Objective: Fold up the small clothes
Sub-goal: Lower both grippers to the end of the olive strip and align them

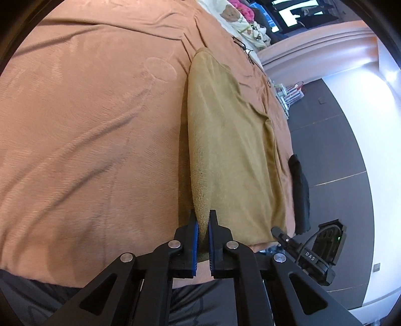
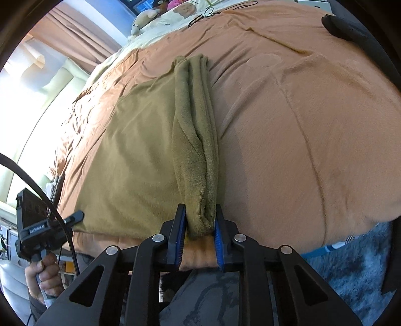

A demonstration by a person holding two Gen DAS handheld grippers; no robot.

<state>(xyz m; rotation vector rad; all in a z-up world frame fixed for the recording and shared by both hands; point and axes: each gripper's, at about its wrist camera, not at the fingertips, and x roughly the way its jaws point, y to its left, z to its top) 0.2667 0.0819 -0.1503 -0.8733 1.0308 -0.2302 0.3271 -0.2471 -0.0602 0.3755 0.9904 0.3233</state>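
A home bedroom. A wide bed point(image 2: 313, 112) under an orange-brown fleece blanket point(image 1: 87, 112) fills both views. At its far end lie bear-print bedding point(image 2: 180, 15) and what looks like a plush toy point(image 2: 142, 21). Curtains point(image 2: 75, 32) hang by a bright window on the left, and a shaggy blue-grey rug point(image 2: 356, 263) covers the near floor.

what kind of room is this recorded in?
Most likely a bedroom. The work surface is a bed under an orange blanket, with teddy-bear print bedding and a plush toy at its far end, and curtains by a bright window.
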